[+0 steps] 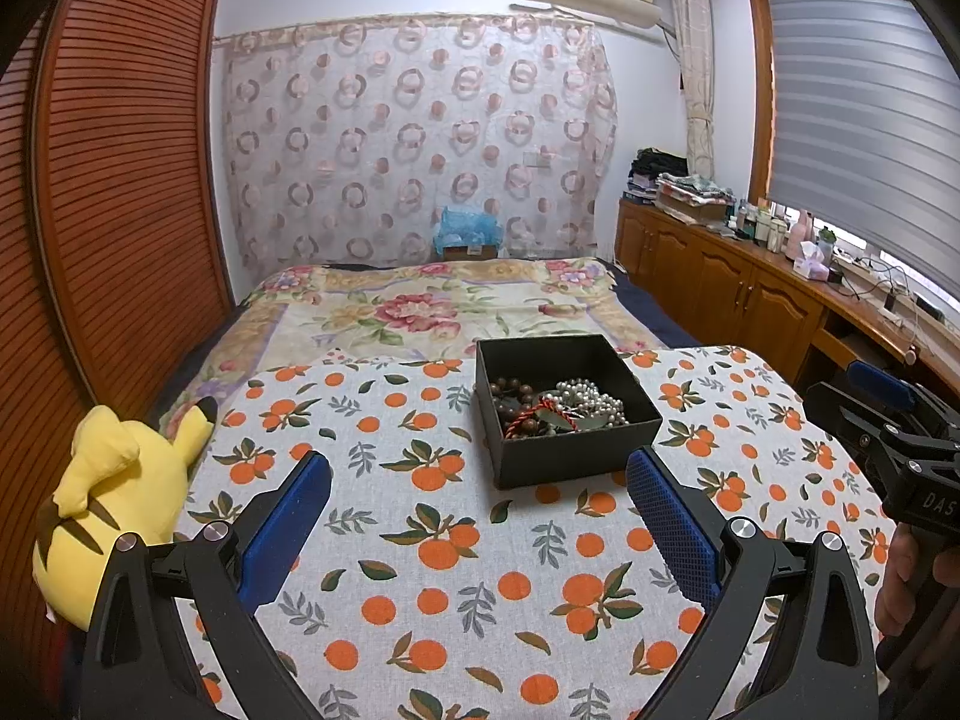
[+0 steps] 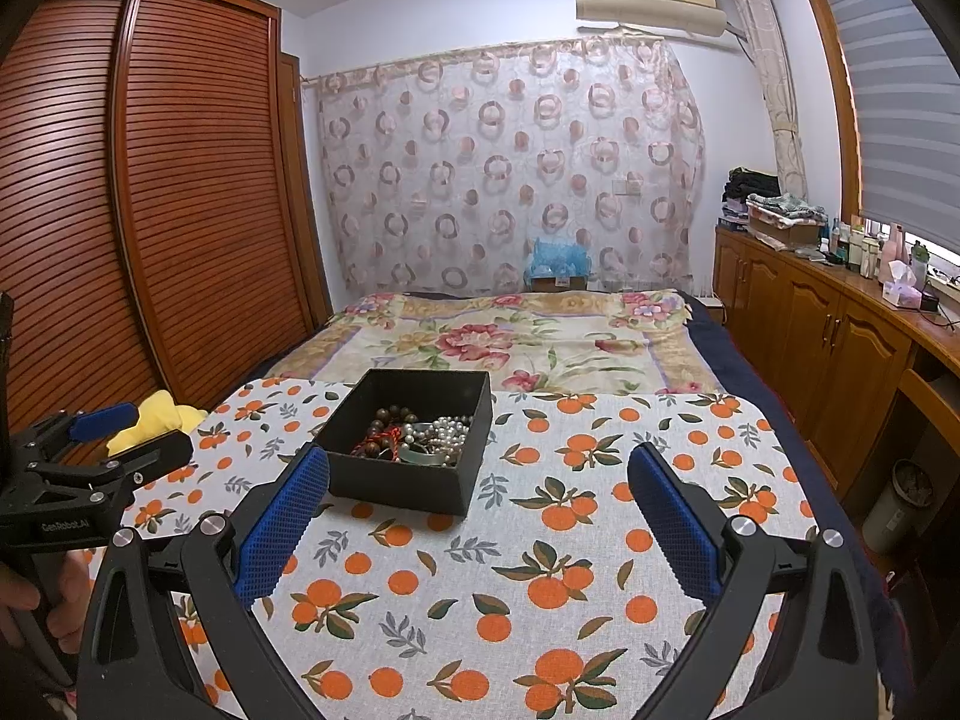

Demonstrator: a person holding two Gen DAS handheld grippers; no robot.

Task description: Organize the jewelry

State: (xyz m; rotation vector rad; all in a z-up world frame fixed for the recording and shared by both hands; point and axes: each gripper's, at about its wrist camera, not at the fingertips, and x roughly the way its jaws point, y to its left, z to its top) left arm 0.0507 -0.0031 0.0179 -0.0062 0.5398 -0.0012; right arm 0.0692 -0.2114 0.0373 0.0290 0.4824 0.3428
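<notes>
Currently both grippers are held above the table, nothing gripped. The left gripper [image 1: 478,501] is seen with its blue-padded fingers [image 1: 288,525] spread wide, only tablecloth visible in the gap. The right gripper [image 2: 478,501] is likewise spread wide and empty; its blue pads [image 2: 675,519] are clear of everything.

A black box [image 1: 567,414] is set on the orange-print tablecloth [image 1: 456,570], lid off, toward the far half of the table. The jewelry is piled inside it: dark wooden beads [image 1: 510,390] at the box's left, a pearl strand [image 1: 591,399] at the right, a red cord [image 1: 534,414] between them, and a greenish piece [image 1: 555,417] low in the heap. Individual items beyond that cannot be separated.

From the left wrist view the box is seen ahead and slightly right of the gap between the fingers, apart from both. From the right wrist view the box [image 2: 414,438] is seen ahead-left, its near corner just beyond the left fingertip; contact cannot be confirmed.

A yellow plush toy [image 1: 114,504] is lying at the table's left edge. A bed with a floral blanket [image 1: 432,306] is located behind the table. Part of a hand [image 2: 42,594] is seen on the left gripper's handle.
</notes>
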